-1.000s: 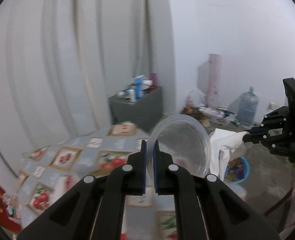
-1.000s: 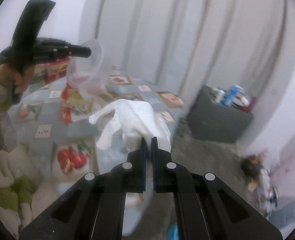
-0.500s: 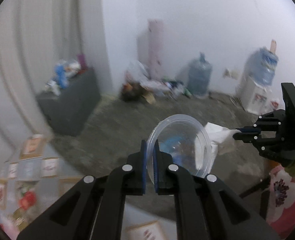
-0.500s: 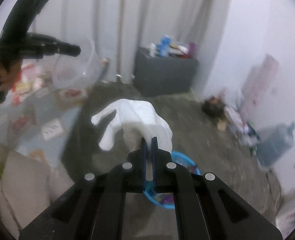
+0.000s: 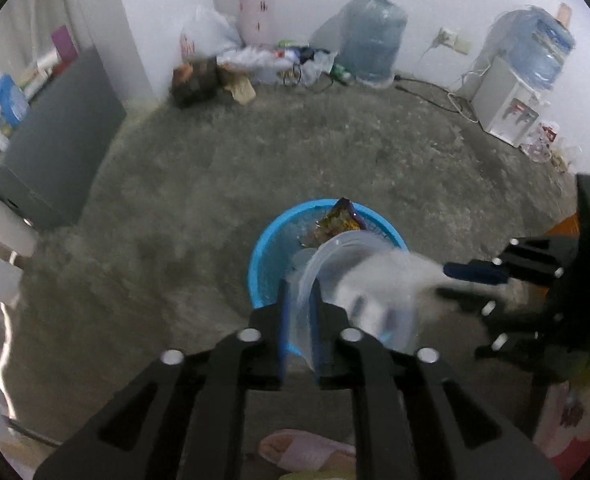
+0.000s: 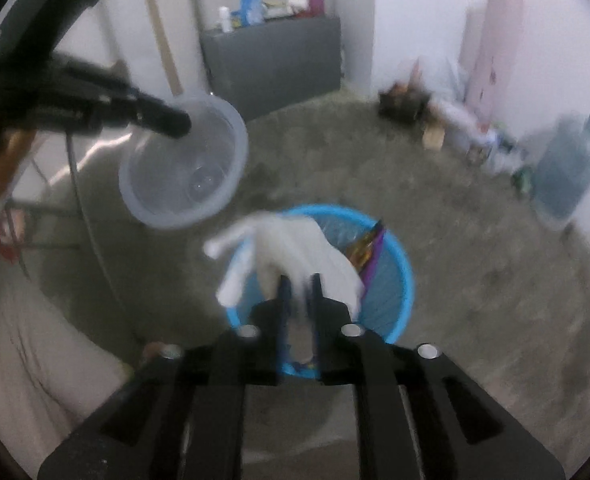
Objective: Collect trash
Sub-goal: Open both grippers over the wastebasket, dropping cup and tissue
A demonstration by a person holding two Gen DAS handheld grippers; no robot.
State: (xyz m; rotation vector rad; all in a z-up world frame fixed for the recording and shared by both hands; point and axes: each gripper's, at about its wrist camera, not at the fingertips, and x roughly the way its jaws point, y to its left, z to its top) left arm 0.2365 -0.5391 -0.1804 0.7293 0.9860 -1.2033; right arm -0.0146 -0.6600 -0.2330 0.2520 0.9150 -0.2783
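A clear plastic bowl (image 5: pixel 359 280) hangs over the blue bin (image 5: pixel 263 264). Its rim lies between the jaws of my left gripper (image 5: pixel 299 292), which are opening with a gap showing at the pads. In the right wrist view the bowl (image 6: pixel 183 168) hangs at the tip of the left gripper (image 6: pixel 171 122), up and left of the bin (image 6: pixel 395 280). A white crumpled tissue (image 6: pixel 295 248) sits over the bin at my right gripper (image 6: pixel 299 284), whose jaws are opening around it. From the left wrist view the tissue (image 5: pixel 407 272) trails off the right gripper (image 5: pixel 447 280).
A snack wrapper (image 5: pixel 339 220) sticks up inside the bin. Around it is bare concrete floor. A grey cabinet (image 5: pixel 55 148) stands at the left, with water jugs (image 5: pixel 375 36), a dispenser (image 5: pixel 507 108) and a litter pile (image 5: pixel 255 64) along the far wall. A slipper (image 5: pixel 307 452) lies below.
Both grippers swung away from the patterned table and dropped down over the blue bin. Their jaws, pinched tight before, have parted. The bowl and tissue are lower, right above the bin.
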